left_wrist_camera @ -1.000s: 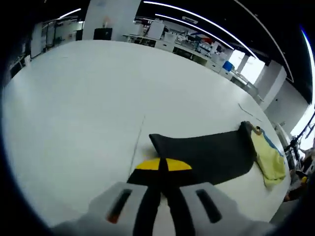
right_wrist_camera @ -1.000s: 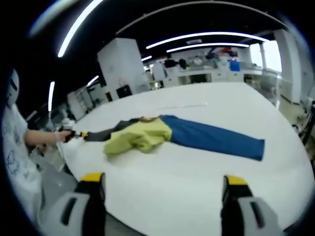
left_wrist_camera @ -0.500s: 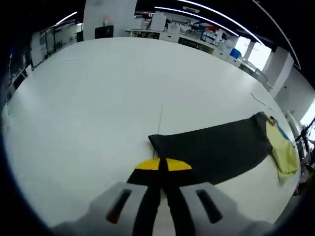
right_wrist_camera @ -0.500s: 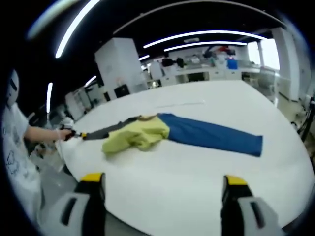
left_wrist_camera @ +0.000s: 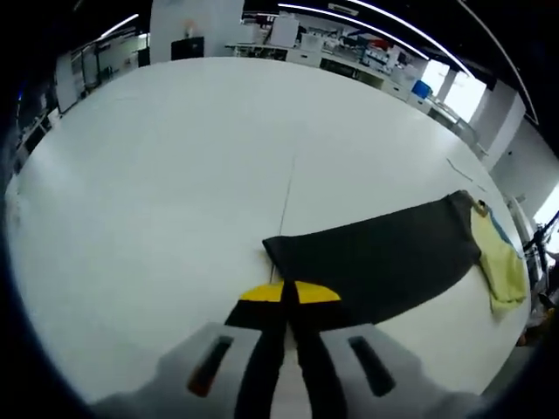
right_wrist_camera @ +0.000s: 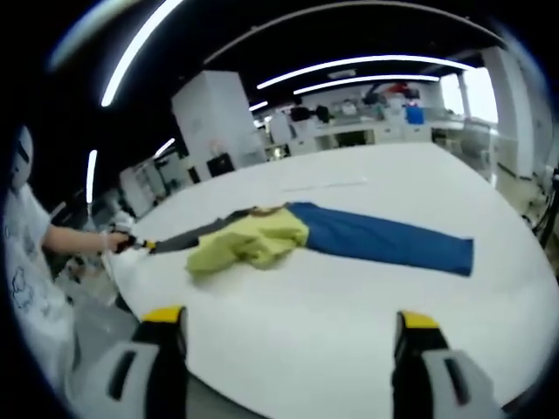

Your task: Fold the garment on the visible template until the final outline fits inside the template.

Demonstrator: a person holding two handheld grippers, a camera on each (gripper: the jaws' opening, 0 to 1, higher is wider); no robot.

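Note:
A garment lies stretched across the white table (left_wrist_camera: 157, 157). It has a black sleeve (left_wrist_camera: 376, 262), a yellow-green bunched middle (right_wrist_camera: 253, 240) and a blue sleeve (right_wrist_camera: 384, 244). My left gripper (left_wrist_camera: 288, 295) is shut on the near end of the black sleeve, at the table's edge. In the right gripper view that gripper (right_wrist_camera: 133, 243) is small at the far left, held by a person's hand, with the black sleeve (right_wrist_camera: 188, 234) running from it. My right gripper (right_wrist_camera: 284, 327) stands open above the table's near edge, apart from the garment. A thin template line (left_wrist_camera: 286, 196) runs across the table beyond the black sleeve.
A person in a white shirt (right_wrist_camera: 26, 279) stands at the left of the right gripper view. Benches and shelves (right_wrist_camera: 349, 122) stand far behind the table. Another thin line (right_wrist_camera: 323, 185) marks the table behind the garment.
The left gripper view has swung a little and the black sleeve now lies longer and flatter. In the right gripper view the garment sits slightly further right. Both grippers keep their states.

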